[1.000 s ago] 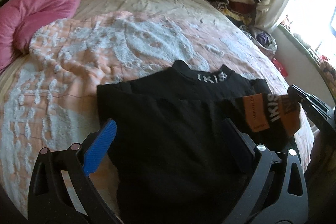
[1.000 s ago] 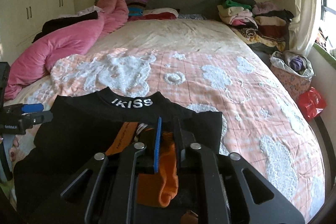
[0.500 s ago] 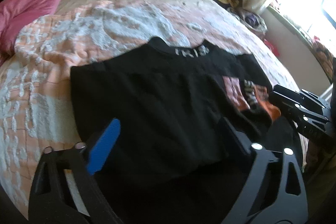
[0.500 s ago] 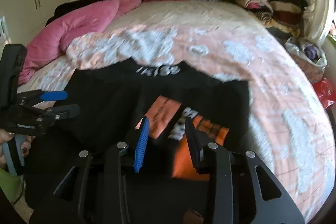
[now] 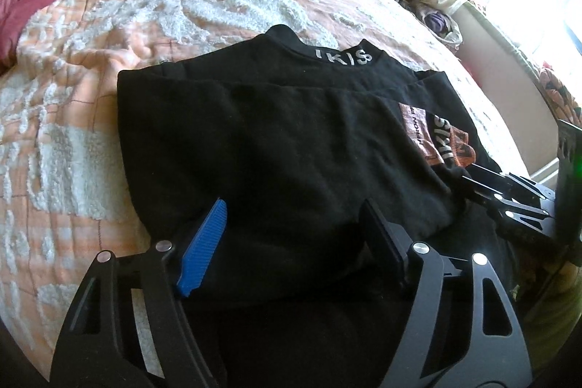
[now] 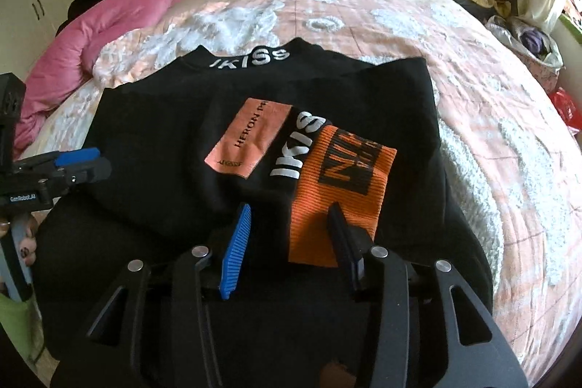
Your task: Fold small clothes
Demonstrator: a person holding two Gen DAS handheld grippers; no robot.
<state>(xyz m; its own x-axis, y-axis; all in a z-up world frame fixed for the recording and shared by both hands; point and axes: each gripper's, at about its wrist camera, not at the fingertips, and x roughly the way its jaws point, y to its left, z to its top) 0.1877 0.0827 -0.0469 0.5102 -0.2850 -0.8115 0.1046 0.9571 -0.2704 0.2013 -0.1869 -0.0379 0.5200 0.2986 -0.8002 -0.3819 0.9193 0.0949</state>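
Both tongs have come down closer to the black top since a second ago; the orange cuff, then pinched in the right tongs, now lies released on the cloth.

Black top (image 6: pixel 152 140): flat on the bed (image 6: pixel 491 119), collar at 12 o'clock with white "IKISS" lettering. Sleeve folded across the body, showing a salmon patch (image 6: pixel 251 137), white letters and a ribbed orange cuff (image 6: pixel 342 191) with a black print.

Right tongs (image 6: pixel 289 244): jaws opening, nothing pressed between the pads. The cuff's lower edge lies in the gap, nearer the black finger at 3 o'clock; blue pad at 9 o'clock over black cloth.

Left tongs (image 5: pixel 293 230): jaws closing but not gripping; the top's folded lower body lies under and between the fingers, collar beyond at 12 o'clock. From the right wrist view these tongs sit at the top's 9 o'clock edge.

Changes: the top fills more of both views. The left jaws are narrower than before, the right ones wider. The sleeve now rests unfolded flat rather than bunched.
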